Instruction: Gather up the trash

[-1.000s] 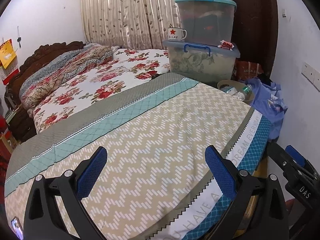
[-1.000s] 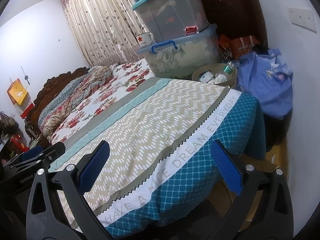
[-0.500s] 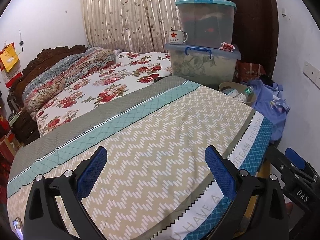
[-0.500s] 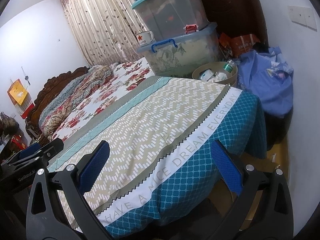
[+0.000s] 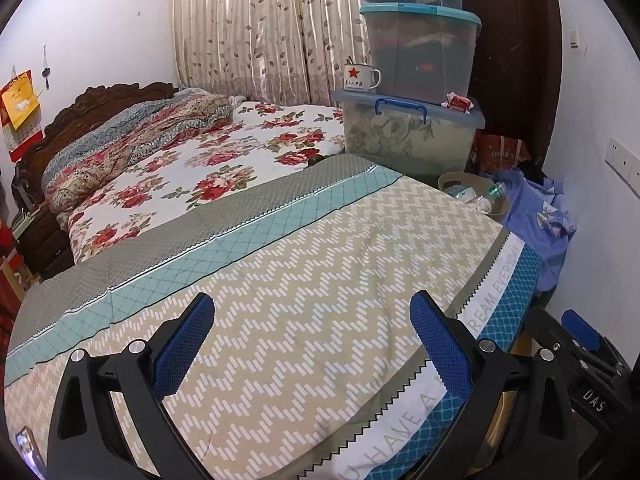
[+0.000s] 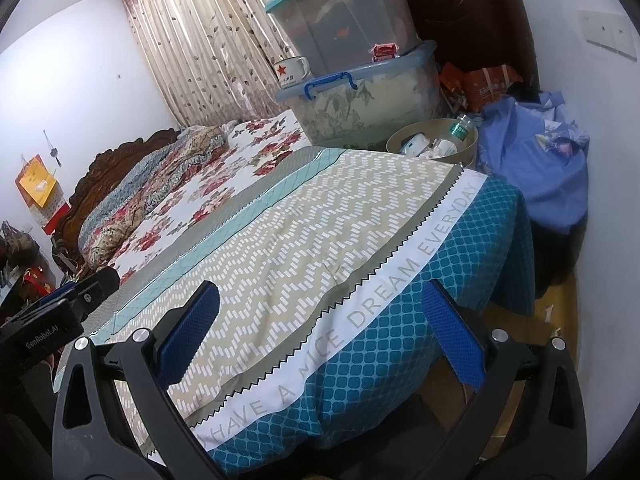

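Observation:
A beige round basket (image 5: 500, 210) stands at the bed's far corner and holds trash: a clear bottle with a green label (image 5: 494, 193) and white crumpled items. It also shows in the right wrist view (image 6: 468, 148), with the bottle (image 6: 460, 127) leaning on its rim. My left gripper (image 5: 312, 320) is open and empty above the patterned bedspread. My right gripper (image 6: 320, 308) is open and empty above the bed's near corner. Both are far from the basket.
The bed (image 5: 280, 264) fills the middle. Stacked plastic storage boxes (image 5: 412, 132) with a star mug (image 5: 358, 78) and a red packet (image 5: 458, 102) stand behind it. A blue cloth heap (image 6: 536, 168) lies by the right wall. Wooden floor (image 6: 556, 312) shows at the right.
Both grippers have drifted slightly; the left view has pulled back and tilted up a little. Both stay open and empty.

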